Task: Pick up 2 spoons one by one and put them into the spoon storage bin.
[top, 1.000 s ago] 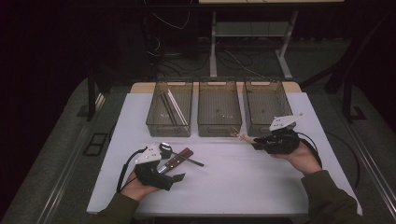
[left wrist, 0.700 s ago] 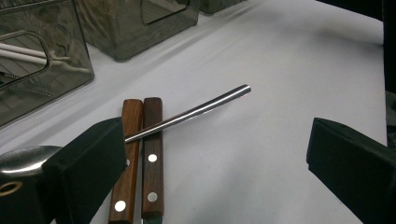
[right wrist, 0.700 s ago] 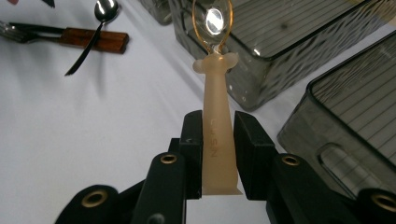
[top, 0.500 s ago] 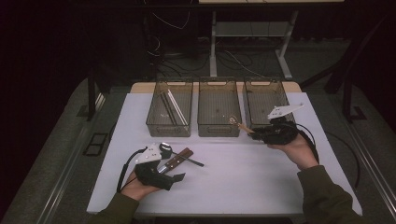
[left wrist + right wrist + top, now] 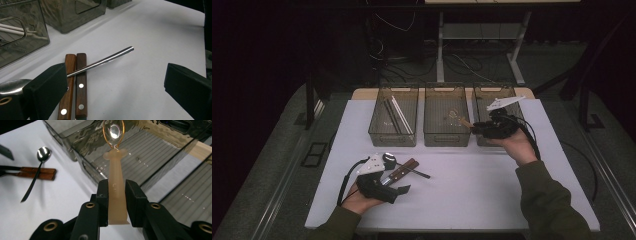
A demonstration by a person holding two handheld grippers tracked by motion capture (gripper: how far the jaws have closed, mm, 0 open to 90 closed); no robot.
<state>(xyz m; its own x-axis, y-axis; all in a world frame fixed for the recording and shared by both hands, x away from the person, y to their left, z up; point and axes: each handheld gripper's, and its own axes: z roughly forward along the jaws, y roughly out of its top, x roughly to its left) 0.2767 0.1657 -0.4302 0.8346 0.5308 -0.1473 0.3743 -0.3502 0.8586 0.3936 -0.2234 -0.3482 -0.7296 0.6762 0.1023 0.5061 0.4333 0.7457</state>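
Right of centre in the high view, the right gripper (image 5: 478,129) is reaching leftward over the middle bin (image 5: 447,140) – jaws clamping a beige-handled spoon (image 5: 116,185). Lower left, the left gripper (image 5: 398,181) is resting wide open beside two wooden-handled knives (image 5: 75,85).

Three clear bins (image 5: 447,122) in a row at the far edge of a white table (image 5: 472,195). Left bin (image 5: 393,120): long sticks (image 5: 398,114), white and dark. Beyond the bins, a metal stand (image 5: 477,45) and loose cables (image 5: 407,65) on dark floor.
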